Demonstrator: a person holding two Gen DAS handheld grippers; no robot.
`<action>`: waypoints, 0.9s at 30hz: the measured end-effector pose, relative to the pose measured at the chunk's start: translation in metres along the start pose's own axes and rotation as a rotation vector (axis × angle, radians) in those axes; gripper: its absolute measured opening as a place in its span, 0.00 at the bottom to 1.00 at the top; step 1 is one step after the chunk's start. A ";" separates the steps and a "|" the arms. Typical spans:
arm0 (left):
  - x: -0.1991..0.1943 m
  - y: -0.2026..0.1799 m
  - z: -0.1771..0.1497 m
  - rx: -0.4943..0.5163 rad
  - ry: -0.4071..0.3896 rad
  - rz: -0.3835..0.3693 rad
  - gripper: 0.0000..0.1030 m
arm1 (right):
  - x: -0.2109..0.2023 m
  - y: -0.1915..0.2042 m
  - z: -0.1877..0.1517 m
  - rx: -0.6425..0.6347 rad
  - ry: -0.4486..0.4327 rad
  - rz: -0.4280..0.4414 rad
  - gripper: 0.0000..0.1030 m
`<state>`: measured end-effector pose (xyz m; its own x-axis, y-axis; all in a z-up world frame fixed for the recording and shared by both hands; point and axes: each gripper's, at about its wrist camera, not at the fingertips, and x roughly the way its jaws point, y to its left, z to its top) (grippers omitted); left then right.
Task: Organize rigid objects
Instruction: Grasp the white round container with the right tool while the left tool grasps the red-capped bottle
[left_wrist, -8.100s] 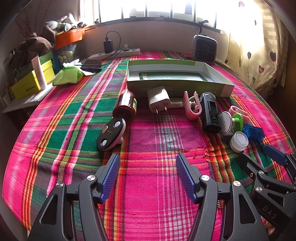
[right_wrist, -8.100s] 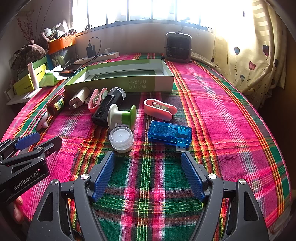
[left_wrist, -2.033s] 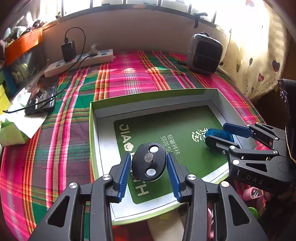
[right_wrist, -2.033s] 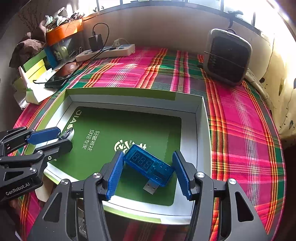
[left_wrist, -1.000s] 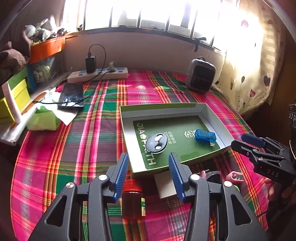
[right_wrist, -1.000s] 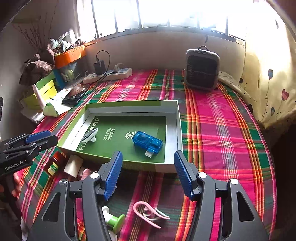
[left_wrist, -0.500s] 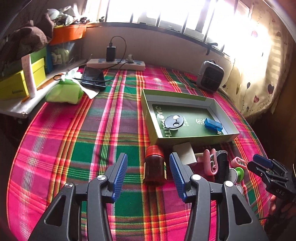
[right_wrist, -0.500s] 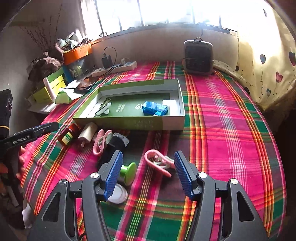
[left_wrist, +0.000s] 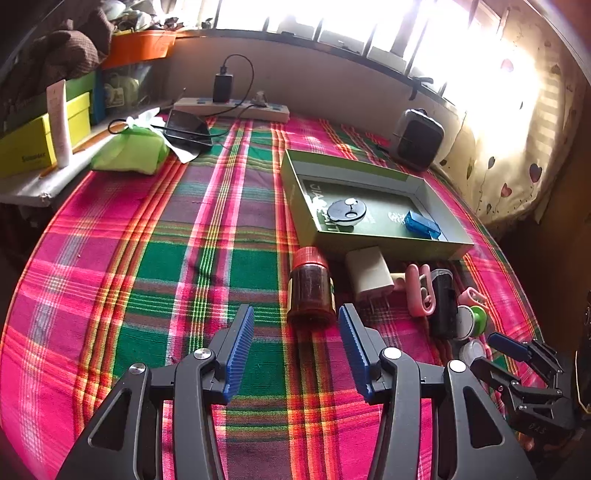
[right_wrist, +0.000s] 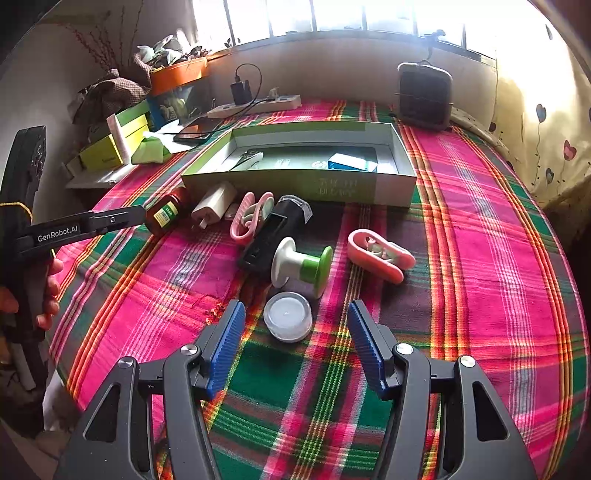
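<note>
A green box (left_wrist: 388, 245) (right_wrist: 295, 184) on the plaid cloth holds a black oval gadget (left_wrist: 346, 212) and a blue USB device (left_wrist: 422, 224) (right_wrist: 352, 162). In front of it lie a brown bottle with a red cap (left_wrist: 311, 290) (right_wrist: 166, 212), a white charger (left_wrist: 368, 275) (right_wrist: 214, 203), pink clips (left_wrist: 419, 291) (right_wrist: 380, 254), a black device (left_wrist: 443, 302) (right_wrist: 273, 232), a white-green spool (right_wrist: 301, 267) and a small clear round lid (right_wrist: 288, 315). My left gripper (left_wrist: 295, 347) is open just short of the bottle. My right gripper (right_wrist: 295, 339) is open with the lid just ahead between its fingertips.
A small heater (left_wrist: 417, 138) (right_wrist: 424, 96) stands behind the box. A power strip with a charger (left_wrist: 231, 107), a phone (left_wrist: 186, 127), a green bag (left_wrist: 129, 149) and yellow boxes (left_wrist: 33, 144) crowd the far left. A curtain (right_wrist: 535, 122) hangs at right.
Both grippers have let go of the black gadget and the blue USB device in the box, pulled back and come down: the left toward the bottle, the right toward the clear lid.
</note>
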<state>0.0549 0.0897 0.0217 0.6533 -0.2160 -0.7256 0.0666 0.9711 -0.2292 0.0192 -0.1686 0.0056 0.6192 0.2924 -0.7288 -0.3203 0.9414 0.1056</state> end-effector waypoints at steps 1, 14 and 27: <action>0.000 0.000 -0.001 0.002 0.003 0.001 0.46 | 0.002 0.002 -0.001 -0.003 0.008 -0.017 0.57; 0.012 0.000 -0.003 0.013 0.033 -0.006 0.46 | 0.012 0.008 -0.003 -0.005 0.001 -0.082 0.54; 0.029 -0.009 0.008 0.055 0.049 0.017 0.46 | 0.007 -0.003 -0.007 0.019 -0.020 -0.129 0.28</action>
<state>0.0788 0.0761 0.0079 0.6171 -0.2028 -0.7603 0.0980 0.9785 -0.1814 0.0192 -0.1703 -0.0041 0.6686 0.1717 -0.7236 -0.2233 0.9744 0.0249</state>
